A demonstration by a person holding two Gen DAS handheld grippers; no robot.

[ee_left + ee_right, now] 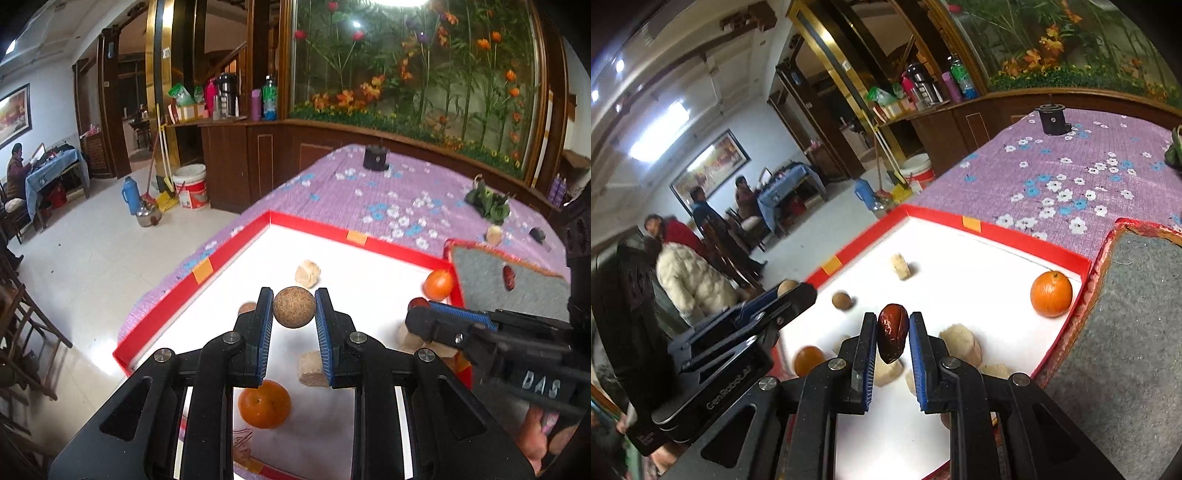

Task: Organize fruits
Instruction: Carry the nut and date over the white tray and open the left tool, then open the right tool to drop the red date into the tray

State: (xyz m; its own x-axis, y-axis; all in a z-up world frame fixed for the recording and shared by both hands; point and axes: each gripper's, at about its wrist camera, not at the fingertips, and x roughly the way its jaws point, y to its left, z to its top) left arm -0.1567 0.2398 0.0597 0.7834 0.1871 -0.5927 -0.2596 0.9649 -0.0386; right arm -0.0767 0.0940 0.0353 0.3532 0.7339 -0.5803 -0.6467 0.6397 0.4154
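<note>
In the middle of the left view, our left gripper (294, 306) squeezed a brown ball (294, 307) over the red box (310, 220). Our right gripper (892, 334) pinched a dark date (892, 332). We guessed both fruits needed sorting spots next.

place: restaurant-like dining hall | cues: purple floral tablecloth (388, 192), glass-fronted artificial flower display (417, 66) upper right, dark wooden counter with thermos flasks (225, 96), framed landscape painting (711, 162) left
</note>
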